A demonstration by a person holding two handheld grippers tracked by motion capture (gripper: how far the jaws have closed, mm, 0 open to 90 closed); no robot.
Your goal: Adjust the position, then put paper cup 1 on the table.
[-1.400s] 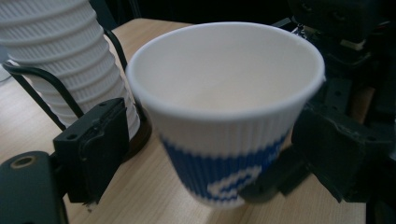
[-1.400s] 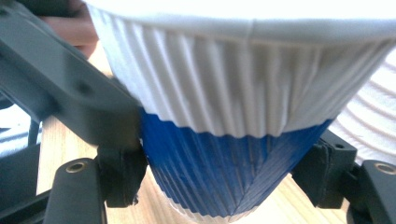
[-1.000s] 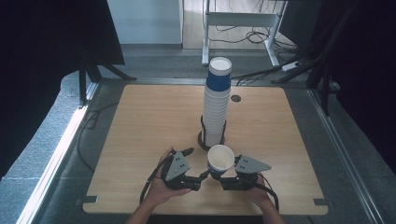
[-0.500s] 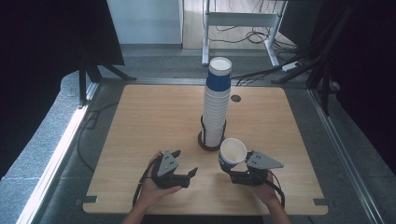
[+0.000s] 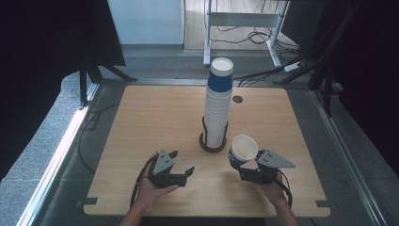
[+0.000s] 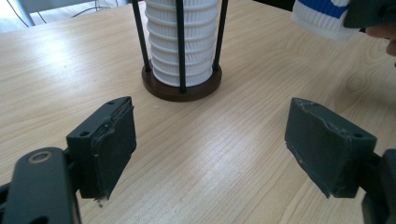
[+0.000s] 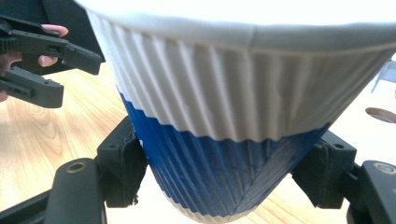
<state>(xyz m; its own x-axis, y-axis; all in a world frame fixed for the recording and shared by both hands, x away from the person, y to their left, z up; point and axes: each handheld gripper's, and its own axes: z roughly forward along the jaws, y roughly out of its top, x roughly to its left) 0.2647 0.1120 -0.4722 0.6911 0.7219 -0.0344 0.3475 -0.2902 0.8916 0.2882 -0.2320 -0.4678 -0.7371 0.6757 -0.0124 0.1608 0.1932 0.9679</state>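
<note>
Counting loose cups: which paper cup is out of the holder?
The blue-and-white cup clamped in the right gripper, tilted beside the stack; all others sit nested in the holder.

Black claws [image 5: 181, 175], grey three-cornered plates [image 5: 275, 159].

A light wooden tabletop [image 5: 150, 122] is seen from above, set on a grey floor [image 5: 42, 141]. A dark round holder [image 5: 212, 143] carrying a tall stack of ribbed paper cups [image 5: 217, 106] is stood near its centre.
</note>
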